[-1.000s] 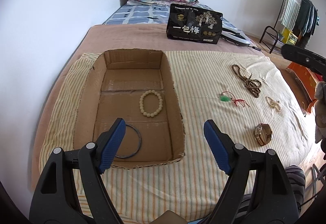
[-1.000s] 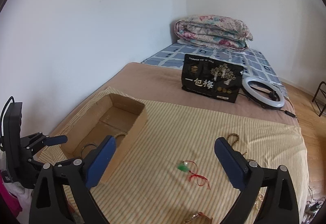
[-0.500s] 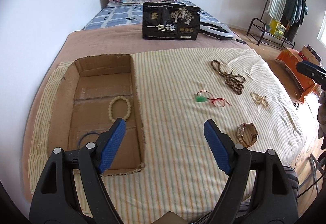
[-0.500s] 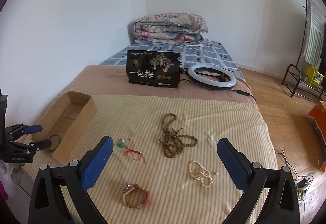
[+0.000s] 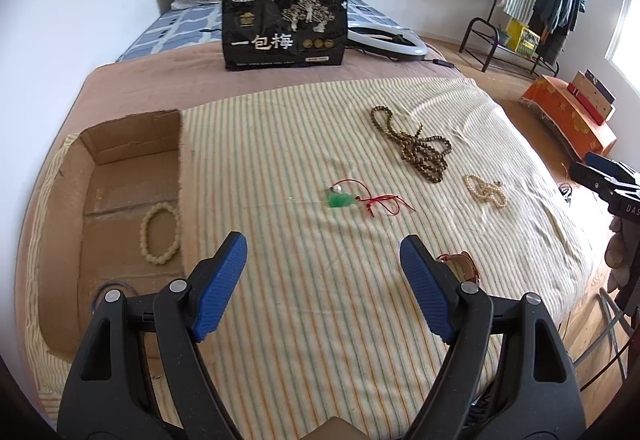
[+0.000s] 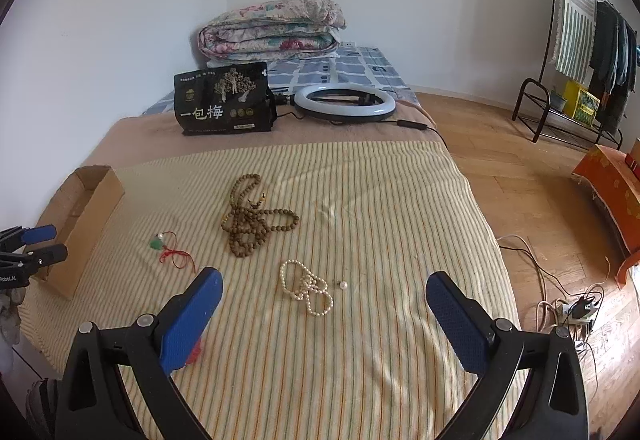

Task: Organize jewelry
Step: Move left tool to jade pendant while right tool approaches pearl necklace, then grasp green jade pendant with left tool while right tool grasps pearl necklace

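Striped bedding [image 6: 400,199] carries the loose jewelry, and both grippers hover above its near edge with jaws spread wide and nothing between them. Nearest the right gripper [image 6: 324,320] is the pearl strand [image 6: 306,286], just ahead and slightly left of centre, its long axis running diagonally from near right to far left; the right gripper appears better placed for it than the left gripper [image 5: 324,280]. Farther out lie the brown bead necklace [image 6: 252,217] and the green pendant [image 6: 157,242], while the cardboard box [image 5: 120,199], already holding a cream bracelet [image 5: 160,234], sits at far left.
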{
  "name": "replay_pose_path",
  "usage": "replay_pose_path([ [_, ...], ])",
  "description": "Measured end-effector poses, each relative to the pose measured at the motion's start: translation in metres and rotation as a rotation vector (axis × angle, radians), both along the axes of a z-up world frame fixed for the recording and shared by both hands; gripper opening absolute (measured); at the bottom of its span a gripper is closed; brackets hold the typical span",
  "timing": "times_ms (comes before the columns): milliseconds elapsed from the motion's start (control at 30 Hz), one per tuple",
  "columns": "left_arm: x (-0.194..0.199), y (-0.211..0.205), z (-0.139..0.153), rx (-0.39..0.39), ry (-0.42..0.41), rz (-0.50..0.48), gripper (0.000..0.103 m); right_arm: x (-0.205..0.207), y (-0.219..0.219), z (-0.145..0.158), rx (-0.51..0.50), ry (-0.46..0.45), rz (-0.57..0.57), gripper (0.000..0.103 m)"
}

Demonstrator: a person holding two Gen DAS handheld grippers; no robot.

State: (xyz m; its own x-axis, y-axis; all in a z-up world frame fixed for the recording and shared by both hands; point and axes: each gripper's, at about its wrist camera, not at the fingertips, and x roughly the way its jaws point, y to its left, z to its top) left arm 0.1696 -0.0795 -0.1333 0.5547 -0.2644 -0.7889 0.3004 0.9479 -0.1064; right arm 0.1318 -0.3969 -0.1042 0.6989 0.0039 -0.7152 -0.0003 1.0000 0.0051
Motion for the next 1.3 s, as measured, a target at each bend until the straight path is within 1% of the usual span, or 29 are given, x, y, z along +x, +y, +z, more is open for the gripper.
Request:
replay_pose_path([
  [100, 0.007, -0.015, -0.008, 0.020, 0.008, -0.026, 0.081, 0.003, -0.002, -0.014, -0.009, 0.016, 0.007, 0.103],
  [267, 0.023, -0.032, -0.024, 0.007, 0.041, -0.030, 0.081, 0.011, 0.000, -0.037, -0.029, 0.051, 0.018, 0.103],
  [367, 0.035, -0.041, -0.037, -0.005, 0.065, -0.021, 0.081, 0.016, -0.002, -0.047, -0.024, 0.063, 0.018, 0.102],
  [400, 0.038, -0.043, -0.041, -0.006, 0.070, -0.017, 0.080, 0.018, -0.002, -0.050, -0.021, 0.066, 0.018, 0.102],
  [433, 0.043, -0.047, -0.046, -0.008, 0.080, -0.011, 0.077, 0.020, -0.002, -0.052, -0.020, 0.069, 0.018, 0.102],
  [600, 0.064, -0.054, -0.067, -0.014, 0.113, 0.029, 0.075, 0.030, -0.003, -0.066, -0.008, 0.086, 0.019, 0.098],
  [667, 0.072, -0.053, -0.075, -0.033, 0.130, 0.059, 0.071, 0.034, -0.004, -0.073, -0.007, 0.096, 0.017, 0.097],
  [700, 0.075, -0.052, -0.078, -0.036, 0.137, 0.071, 0.067, 0.035, -0.004, -0.075, -0.005, 0.100, 0.017, 0.096],
  [767, 0.081, -0.050, -0.084, -0.052, 0.153, 0.102, 0.067, 0.038, -0.005, -0.080, -0.005, 0.107, 0.016, 0.095],
  [867, 0.085, -0.050, -0.090, -0.053, 0.153, 0.112, 0.067, 0.041, -0.005, -0.086, 0.004, 0.114, 0.017, 0.093],
  [933, 0.087, -0.052, -0.092, -0.051, 0.149, 0.109, 0.066, 0.042, -0.005, -0.089, 0.004, 0.118, 0.017, 0.093],
  [967, 0.087, -0.053, -0.093, -0.044, 0.145, 0.109, 0.064, 0.043, -0.005, -0.091, 0.000, 0.120, 0.018, 0.092],
  [1033, 0.089, -0.055, -0.095, -0.022, 0.144, 0.107, 0.058, 0.044, -0.004, -0.094, -0.001, 0.124, 0.022, 0.092],
  [1300, 0.090, -0.058, -0.102, 0.010, 0.132, 0.104, 0.055, 0.050, -0.003, -0.102, 0.001, 0.130, 0.015, 0.091],
])
